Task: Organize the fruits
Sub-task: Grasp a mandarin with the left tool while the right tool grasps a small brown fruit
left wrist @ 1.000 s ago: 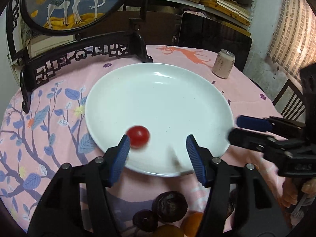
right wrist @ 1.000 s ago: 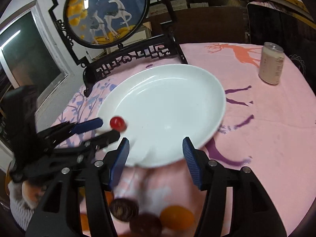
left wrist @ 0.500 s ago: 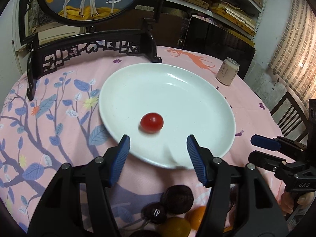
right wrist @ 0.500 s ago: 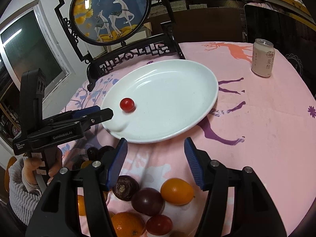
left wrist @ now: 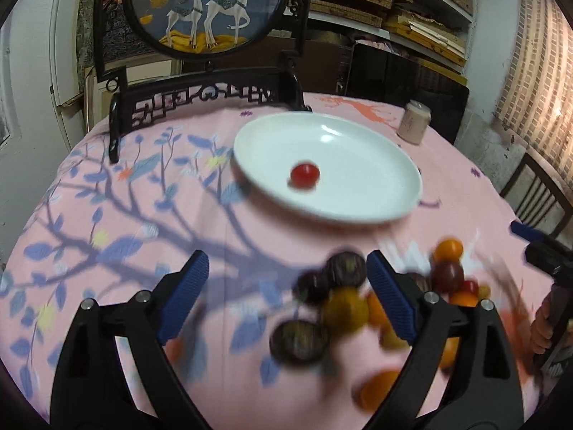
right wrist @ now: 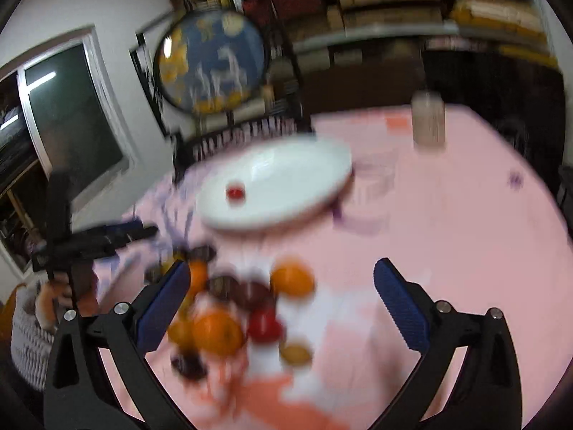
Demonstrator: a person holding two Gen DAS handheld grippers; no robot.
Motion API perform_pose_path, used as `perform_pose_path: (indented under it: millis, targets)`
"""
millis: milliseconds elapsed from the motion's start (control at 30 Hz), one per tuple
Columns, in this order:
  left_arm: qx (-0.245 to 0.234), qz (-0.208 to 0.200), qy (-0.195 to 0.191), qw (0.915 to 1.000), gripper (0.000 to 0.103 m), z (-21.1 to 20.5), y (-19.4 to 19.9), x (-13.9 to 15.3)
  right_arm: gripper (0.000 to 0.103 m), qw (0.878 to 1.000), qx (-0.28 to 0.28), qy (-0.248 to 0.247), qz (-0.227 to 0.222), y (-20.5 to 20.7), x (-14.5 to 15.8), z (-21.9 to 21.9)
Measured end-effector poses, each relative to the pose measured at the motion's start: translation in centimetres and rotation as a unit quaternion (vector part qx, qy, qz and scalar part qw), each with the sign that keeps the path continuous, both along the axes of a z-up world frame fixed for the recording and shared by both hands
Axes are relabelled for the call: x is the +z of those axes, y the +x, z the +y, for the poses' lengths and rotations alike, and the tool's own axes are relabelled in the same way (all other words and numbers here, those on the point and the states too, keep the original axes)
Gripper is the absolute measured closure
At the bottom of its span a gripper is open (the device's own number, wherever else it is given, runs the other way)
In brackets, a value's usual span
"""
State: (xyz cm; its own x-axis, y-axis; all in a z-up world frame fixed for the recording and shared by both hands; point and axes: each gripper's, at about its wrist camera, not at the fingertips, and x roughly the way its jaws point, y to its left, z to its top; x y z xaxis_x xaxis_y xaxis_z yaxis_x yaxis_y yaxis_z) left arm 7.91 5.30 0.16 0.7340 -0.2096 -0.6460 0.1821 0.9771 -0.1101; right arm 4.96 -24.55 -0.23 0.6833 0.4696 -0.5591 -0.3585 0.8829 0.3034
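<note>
One tomato: small, red, round (left wrist: 304,175) — lies alone inside the plate (left wrist: 376,211), toward its near-left part.
Fruit pile: blurred dark purple, orange and yellow fruits (left wrist: 343,297) heaped on the cloth near the plate's front edge, apart from it.
Left gripper (left wrist: 286,297): jaws have just been opening, now spread wide, nothing pinched; some of the pile shows between them.
Right gripper (right wrist: 283,308): jaws have just been opening, released wide — the pile sits low between them, untouched.
Surface: round table under a pink cloth (left wrist: 107,233) printed with blue leaves and purple branches.
Room: dark carved stand with a round deer picture (left wrist: 211,10) behind the plate; can (left wrist: 413,122) at the far right; shelves behind.
Open room: bare cloth left of the pile and right of the plate.
</note>
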Motion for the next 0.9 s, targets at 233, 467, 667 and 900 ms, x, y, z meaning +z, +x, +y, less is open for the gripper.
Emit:
perform_pose_path:
  millis: [233, 467, 667, 900]
  targets:
    - [-0.082, -0.025, 0.023, 0.9961, 0.012, -2.1, -6.2, -0.6, 0.001, 0.999, 0.004, 0.035, 0.036, -1.4, -1.1, -0.3]
    - [-0.149, -0.02, 0.078, 0.9855, 0.011, -5.6, -8.2, -1.9, 0.001, 0.999, 0.046, 0.001, 0.018, -3.9, -0.7, 1.9]
    - [-0.162, 0.018, 0.066, 0.9844, 0.012, -5.8, -7.3, -2.8, 0.016, 0.996, 0.04, -0.075, 0.013, -4.4, -1.7, 3.4]
    - [-0.173, 0.042, 0.06, 0.9823, 0.015, -6.2, -6.9, -3.5, 0.041, 0.995, 0.013, -0.081, 0.059, -2.6, -3.2, 2.5]
